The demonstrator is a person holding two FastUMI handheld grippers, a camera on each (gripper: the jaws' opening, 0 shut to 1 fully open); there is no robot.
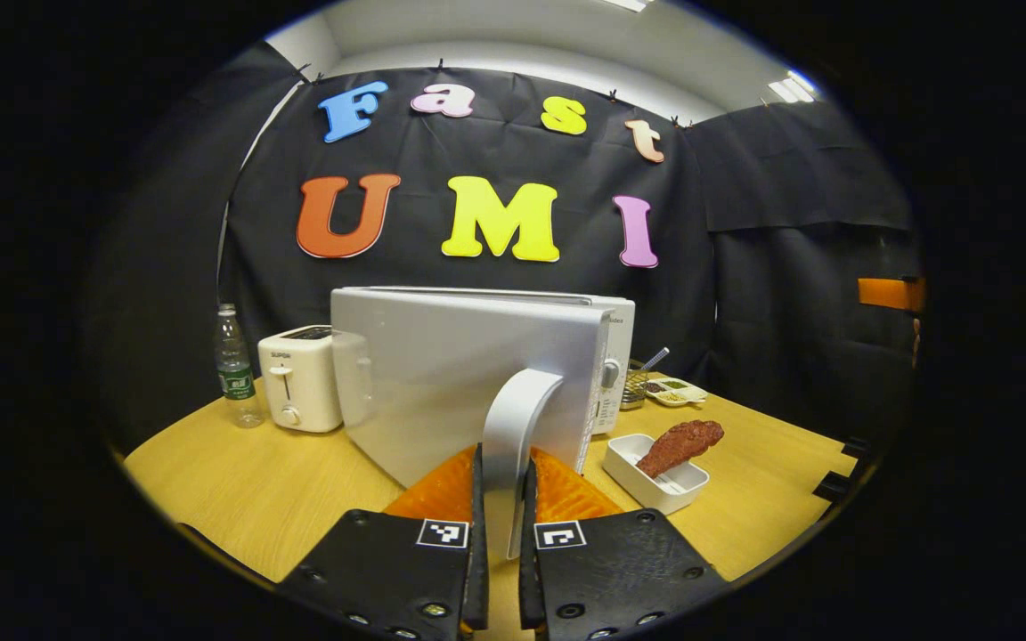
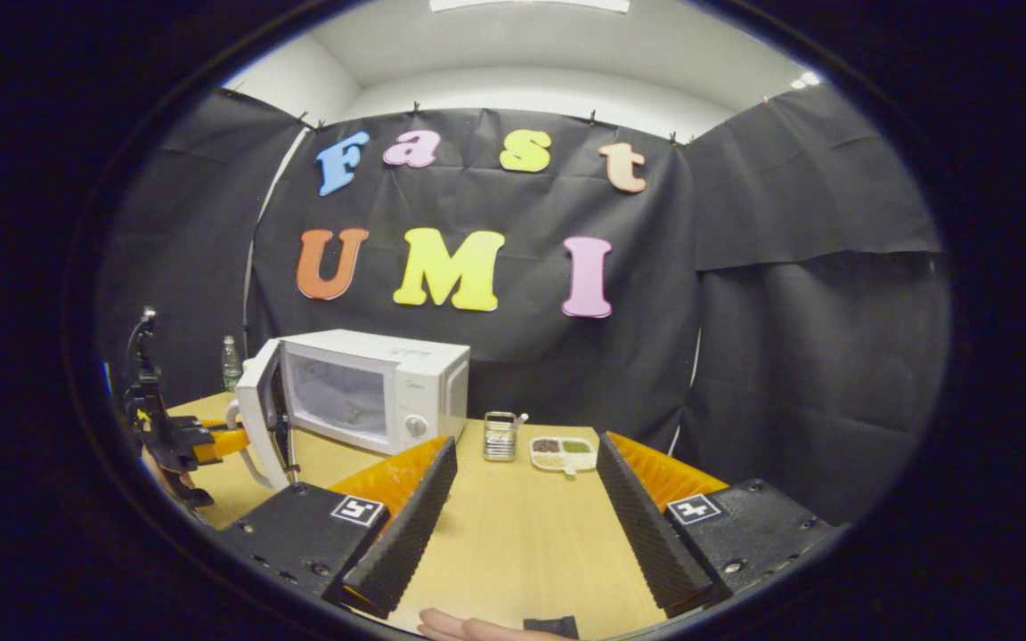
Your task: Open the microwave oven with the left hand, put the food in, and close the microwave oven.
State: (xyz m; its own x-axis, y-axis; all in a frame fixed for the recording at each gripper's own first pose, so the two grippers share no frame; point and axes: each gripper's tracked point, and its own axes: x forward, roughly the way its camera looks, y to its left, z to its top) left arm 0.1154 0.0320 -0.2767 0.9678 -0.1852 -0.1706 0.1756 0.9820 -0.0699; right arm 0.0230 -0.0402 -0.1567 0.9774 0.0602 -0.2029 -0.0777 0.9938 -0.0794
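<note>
Door-opening step, seen from both grippers. In the left gripper view the left gripper [image 1: 504, 534] is closed on the curved handle [image 1: 517, 427] of the microwave [image 1: 602, 356] door [image 1: 468, 374], one finger on each side of the handle bar, and the door stands swung part-way out toward the camera, its outer face hiding the cavity. The right gripper view confirms this from the side: the door [image 2: 256, 418] is ajar on its left hinge, the lit cavity [image 2: 339, 396] is exposed, and the left gripper [image 2: 210, 443] meets the handle at the door's free edge. The right gripper [image 2: 522, 499] hangs open over bare table [image 2: 513, 543], holding nothing. The food [image 1: 680, 445], a dark reddish piece, rests in a white dish [image 1: 655, 476] on the table just to the right of the microwave's front corner, not yet picked up. To do this step well, the pull should follow the door's arc about its hinge rather than a straight line, so that the handle does not twist out from between the fingers and the light oven body is not dragged across the table. The door probably needs to go wider, clear of the path from dish to cavity. A toaster [image 1: 301, 378] and bottle [image 1: 235, 365] stand on the door's swing side, apart from it; the swing should stop short of them.
</note>
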